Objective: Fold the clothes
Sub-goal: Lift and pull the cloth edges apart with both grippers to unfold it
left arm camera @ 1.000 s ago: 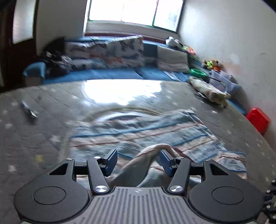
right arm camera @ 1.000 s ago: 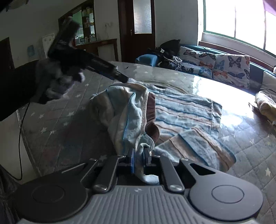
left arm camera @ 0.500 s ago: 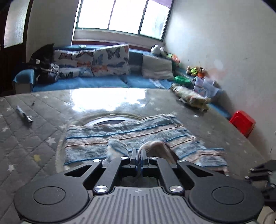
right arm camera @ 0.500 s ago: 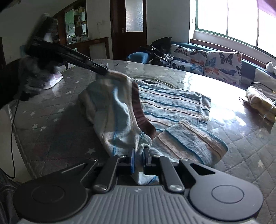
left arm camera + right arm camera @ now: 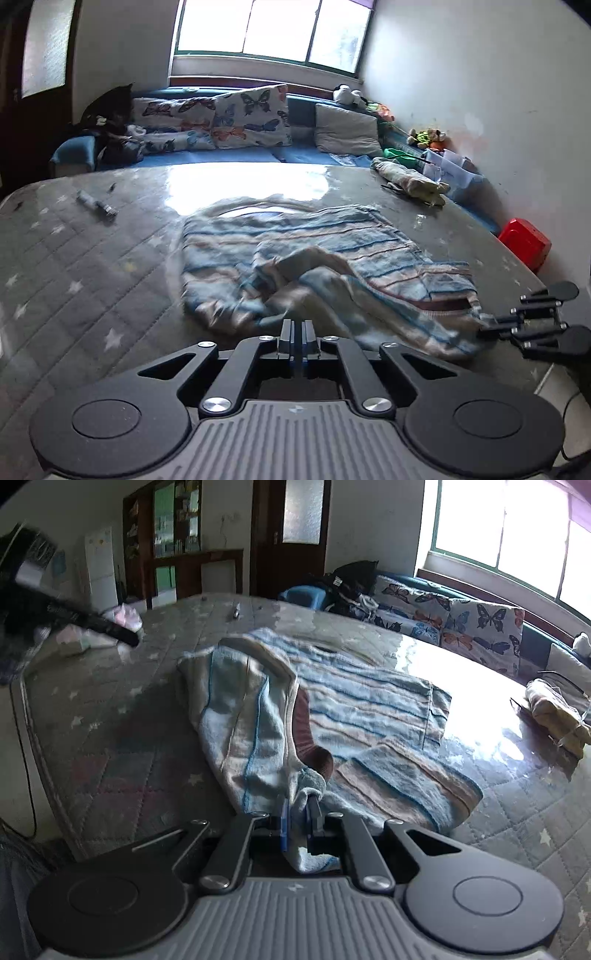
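Left gripper [image 5: 296, 334] jaws clenched empty; right gripper [image 5: 298, 821] jaws grasping striped garment [image 5: 373, 701]; pen [image 5: 96, 205] apart.

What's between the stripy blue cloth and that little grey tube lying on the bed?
Nothing sits there: only bare grey quilted mattress with stars lies between the stripy cloth and the tube. The left wrist view shows it.

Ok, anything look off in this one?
Yes: the left gripper is shut on nothing, clear of the striped garment, which lies bunched on the mattress; only the right gripper pinches its edge.
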Demonstrator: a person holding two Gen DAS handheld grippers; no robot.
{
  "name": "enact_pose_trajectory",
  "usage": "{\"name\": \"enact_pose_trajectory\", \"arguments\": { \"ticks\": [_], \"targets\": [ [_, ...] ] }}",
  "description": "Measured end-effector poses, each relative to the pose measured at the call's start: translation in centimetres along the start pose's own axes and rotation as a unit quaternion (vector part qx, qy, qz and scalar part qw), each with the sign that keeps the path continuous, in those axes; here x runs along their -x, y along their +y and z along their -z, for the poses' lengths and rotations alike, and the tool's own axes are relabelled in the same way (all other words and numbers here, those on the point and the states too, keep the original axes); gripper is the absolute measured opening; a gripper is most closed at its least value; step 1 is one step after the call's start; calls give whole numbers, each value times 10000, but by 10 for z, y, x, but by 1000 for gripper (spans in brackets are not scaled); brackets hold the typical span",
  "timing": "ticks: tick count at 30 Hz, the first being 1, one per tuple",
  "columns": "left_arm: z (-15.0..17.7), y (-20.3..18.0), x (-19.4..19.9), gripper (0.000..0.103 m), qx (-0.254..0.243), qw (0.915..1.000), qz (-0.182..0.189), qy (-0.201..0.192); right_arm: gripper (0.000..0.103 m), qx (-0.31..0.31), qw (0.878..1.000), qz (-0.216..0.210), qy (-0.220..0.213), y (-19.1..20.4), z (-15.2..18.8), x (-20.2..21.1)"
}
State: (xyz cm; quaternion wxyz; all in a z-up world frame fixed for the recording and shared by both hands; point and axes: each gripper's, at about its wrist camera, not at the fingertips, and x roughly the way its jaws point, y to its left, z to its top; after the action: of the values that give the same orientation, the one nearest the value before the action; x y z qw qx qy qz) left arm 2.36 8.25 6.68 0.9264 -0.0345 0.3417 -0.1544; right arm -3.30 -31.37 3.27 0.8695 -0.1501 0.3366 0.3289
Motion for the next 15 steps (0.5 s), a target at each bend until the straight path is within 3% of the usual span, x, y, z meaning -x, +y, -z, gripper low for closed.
{"name": "enact_pose_trajectory", "arguments": {
  "ticks": [4,9,15],
  "targets": [
    [-16,-17,-23,8,-477,9987,-30,-189,10,-125,9999,0,61,-3,0,1],
    [-37,-27,-63,42,-871,9958,-142,-248,20,-392,9992,-55,-8,-12,-6,4],
    [-54,-15,-111,40,-745,9969,-13,272,28,-781,9968,-129,-55,-25,-14,-3]
  ]
}}
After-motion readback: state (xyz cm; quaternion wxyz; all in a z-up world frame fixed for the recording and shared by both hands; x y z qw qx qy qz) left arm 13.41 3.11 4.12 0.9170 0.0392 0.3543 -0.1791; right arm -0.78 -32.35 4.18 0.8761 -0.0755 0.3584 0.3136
